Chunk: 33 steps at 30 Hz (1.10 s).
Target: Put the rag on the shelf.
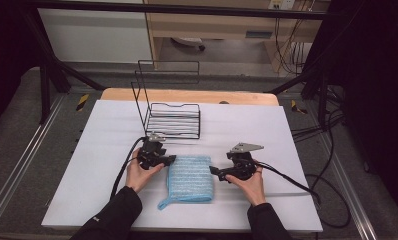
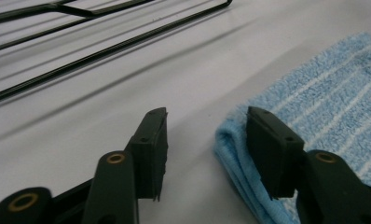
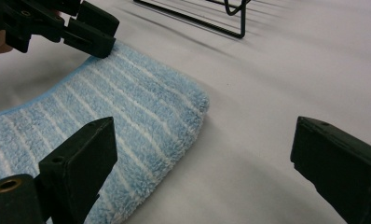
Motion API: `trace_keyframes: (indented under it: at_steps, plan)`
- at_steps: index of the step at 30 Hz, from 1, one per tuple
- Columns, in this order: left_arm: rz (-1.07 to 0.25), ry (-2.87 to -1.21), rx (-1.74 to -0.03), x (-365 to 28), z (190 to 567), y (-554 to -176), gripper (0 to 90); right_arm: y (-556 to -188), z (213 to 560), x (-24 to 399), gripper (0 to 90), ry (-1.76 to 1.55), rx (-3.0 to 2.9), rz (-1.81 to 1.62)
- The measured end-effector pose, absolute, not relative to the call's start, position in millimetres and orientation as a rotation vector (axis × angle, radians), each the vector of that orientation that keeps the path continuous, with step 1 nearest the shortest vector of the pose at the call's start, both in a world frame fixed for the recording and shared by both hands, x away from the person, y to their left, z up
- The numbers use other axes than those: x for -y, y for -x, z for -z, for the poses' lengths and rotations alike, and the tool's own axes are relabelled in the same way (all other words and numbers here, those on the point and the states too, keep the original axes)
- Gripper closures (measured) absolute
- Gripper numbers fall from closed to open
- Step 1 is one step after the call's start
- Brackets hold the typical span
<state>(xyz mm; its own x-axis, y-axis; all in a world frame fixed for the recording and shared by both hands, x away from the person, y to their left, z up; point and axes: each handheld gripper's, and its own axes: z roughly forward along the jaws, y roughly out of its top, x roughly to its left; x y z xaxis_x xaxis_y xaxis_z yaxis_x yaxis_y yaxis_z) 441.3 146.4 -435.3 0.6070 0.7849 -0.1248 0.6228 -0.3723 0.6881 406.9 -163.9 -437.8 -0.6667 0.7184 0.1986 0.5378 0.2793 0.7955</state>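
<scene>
Folded towel not yet lifted
Left tool [image 2: 207, 135] half-spread at blue towel [image 1: 191, 177] edge, unpinched; right tool [image 3: 202, 158] spread wide; rack [image 1: 173, 120] empty

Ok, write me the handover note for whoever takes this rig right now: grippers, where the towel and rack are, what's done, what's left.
Left gripper: open, at the left edge of the folded blue towel; one jaw rests on the cloth, the other stands off it on the sheet, so no grip yet.
Right gripper: open wide, at the towel's right edge, holding nothing.
Towel: flat on the white sheet, loop at the near corner.
Wire rack: behind the towel, holding nothing.
Done: both grippers in position.
Left: probably grip and lift the towel.
</scene>
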Motion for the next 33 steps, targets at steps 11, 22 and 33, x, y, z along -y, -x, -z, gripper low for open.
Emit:
trace_keyframes:
  at_steps: [11,22,33]
  plan:
    - [-0.246,-2.114,-1.120,-136.7,442.1,-437.7,64.5,-407.1,437.9,163.4,7.6,-1.173,-2.344,-1.346]
    - [-0.201,-2.117,-1.145,-134.1,443.7,-438.1,71.7,-410.9,439.2,162.3,6.4,-1.187,-2.339,-1.359]
    - [-0.202,-2.128,-1.147,-132.6,443.8,-438.6,76.9,-430.9,439.2,143.3,8.0,-1.216,-2.341,-1.312]
